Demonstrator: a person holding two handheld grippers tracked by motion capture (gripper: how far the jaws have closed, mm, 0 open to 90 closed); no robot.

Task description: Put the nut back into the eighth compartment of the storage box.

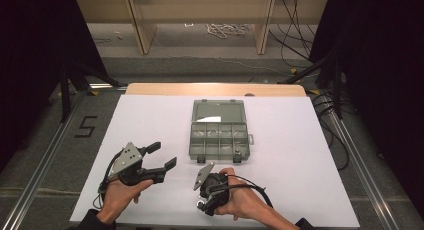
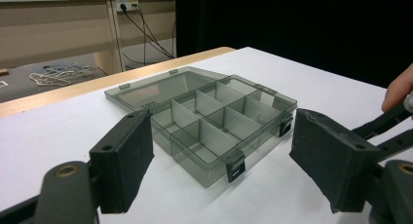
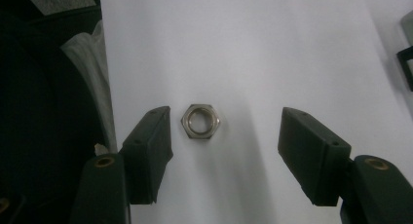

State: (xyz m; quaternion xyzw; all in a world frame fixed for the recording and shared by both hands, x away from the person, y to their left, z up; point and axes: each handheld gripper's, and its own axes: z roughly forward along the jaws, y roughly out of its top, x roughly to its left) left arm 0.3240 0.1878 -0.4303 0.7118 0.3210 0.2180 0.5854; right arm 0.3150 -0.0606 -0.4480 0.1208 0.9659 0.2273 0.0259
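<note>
On the white table [image 3: 253, 48] lies a shiny hexagonal nut [image 3: 200, 121].

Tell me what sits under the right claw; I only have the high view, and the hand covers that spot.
Observer: A steel hex nut lies flat on the white sheet, between the right claw's jaws.
Operator: Is it gripped?
Observer: No. The jaws stand open and clear of it, and it lies nearer one jaw.
Operator: And the left claw?
Observer: The left claw is open and empty. Its jaws frame the latch side of the compartment box.
</note>
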